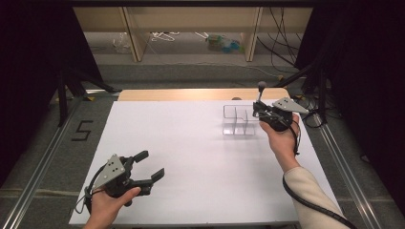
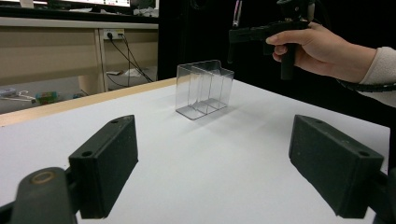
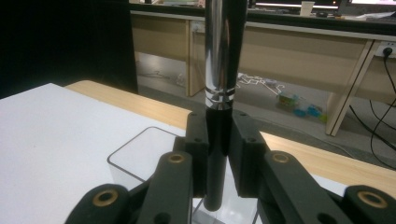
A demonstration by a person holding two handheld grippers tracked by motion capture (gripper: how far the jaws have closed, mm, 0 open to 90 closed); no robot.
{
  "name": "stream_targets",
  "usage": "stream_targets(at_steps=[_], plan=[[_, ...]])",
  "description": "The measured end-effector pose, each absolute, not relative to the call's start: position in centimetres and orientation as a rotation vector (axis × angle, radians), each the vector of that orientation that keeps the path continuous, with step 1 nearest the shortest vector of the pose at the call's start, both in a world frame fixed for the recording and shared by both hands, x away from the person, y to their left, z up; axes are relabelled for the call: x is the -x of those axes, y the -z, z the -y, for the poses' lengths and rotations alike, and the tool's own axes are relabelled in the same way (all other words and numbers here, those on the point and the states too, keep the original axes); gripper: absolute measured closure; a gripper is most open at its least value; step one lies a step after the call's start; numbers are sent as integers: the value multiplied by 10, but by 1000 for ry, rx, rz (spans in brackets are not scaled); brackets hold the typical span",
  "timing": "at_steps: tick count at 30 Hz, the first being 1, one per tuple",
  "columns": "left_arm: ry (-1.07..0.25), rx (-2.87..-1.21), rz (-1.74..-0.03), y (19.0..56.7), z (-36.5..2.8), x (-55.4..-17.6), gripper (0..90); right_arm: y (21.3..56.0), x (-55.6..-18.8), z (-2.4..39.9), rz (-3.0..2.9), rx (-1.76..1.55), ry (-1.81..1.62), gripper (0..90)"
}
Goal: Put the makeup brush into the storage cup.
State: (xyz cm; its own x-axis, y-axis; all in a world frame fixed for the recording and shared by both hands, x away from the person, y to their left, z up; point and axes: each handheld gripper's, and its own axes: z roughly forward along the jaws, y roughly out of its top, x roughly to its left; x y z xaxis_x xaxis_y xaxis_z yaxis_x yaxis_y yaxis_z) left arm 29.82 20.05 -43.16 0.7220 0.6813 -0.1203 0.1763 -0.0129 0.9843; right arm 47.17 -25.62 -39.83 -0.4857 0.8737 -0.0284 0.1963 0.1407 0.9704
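A brush with a black handle and a silver ferrule [image 3: 224, 56] stands upright in my right gripper [image 3: 218, 140], whose jaws are shut on the handle. From above, the brush [image 1: 261, 93] has a grey rounded head and hangs at the right edge of a clear divided box [image 1: 237, 120] at the table's back right. My right gripper [image 1: 257, 110] is held just right of that box. Near the front left, my left gripper [image 1: 150, 165] is open, with nothing between its jaws. Along its jaws [image 2: 212, 168] the clear box [image 2: 204, 88] stands farther off.
The white table top [image 1: 191, 157] ends in a wooden strip [image 1: 191, 94] at the back. Beyond it lie shelf legs, cables and some clutter on the floor [image 1: 224, 44]. Metal rails run along both sides, and a "5" [image 1: 82, 130] is marked on the floor at left.
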Motion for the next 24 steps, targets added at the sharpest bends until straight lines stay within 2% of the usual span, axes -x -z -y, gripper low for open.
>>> stream_targets(at_steps=[24], plan=[[-461,-1565,-720,432,-201,-298,152,400,-478,259,-1788,-1048,-1372,794]])
